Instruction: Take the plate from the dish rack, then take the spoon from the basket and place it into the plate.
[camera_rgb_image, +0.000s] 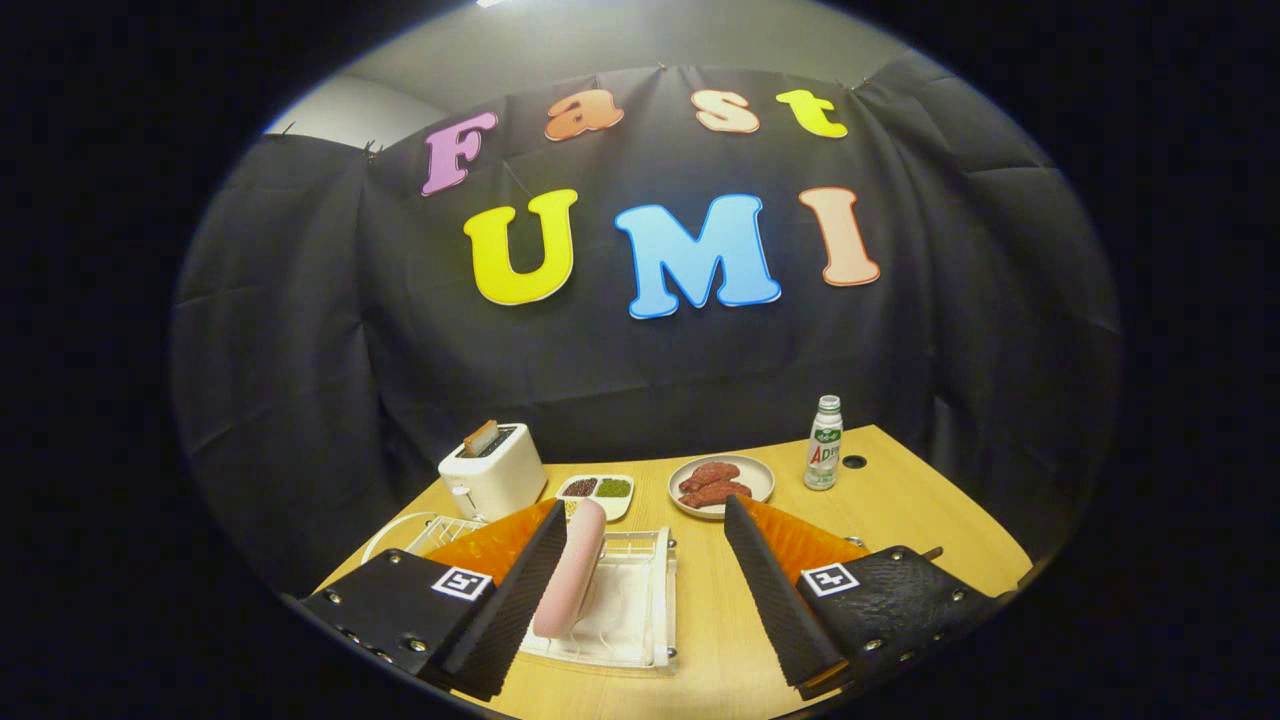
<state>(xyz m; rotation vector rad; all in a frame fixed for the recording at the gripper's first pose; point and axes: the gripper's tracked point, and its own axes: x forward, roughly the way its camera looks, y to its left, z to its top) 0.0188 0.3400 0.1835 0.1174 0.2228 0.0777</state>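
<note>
Gripper (650, 540) wide open, holding nothing. Pink plate (572, 580) stands on edge in white dish rack (640, 610), just beside left finger (520, 590) — contact unclear. Basket (420, 532) behind left finger; spoon hidden. Toaster (492, 470), bottle (824, 443) beyond, on table (900, 510).

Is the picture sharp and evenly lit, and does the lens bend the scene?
Gripper view: light is soft and even on the wooden table, with faint shadows only. Fisheye distortion curves the table edge and the wall. The pink plate in the dish rack looks sharp, as does the bottle. The gripper is open.
</note>
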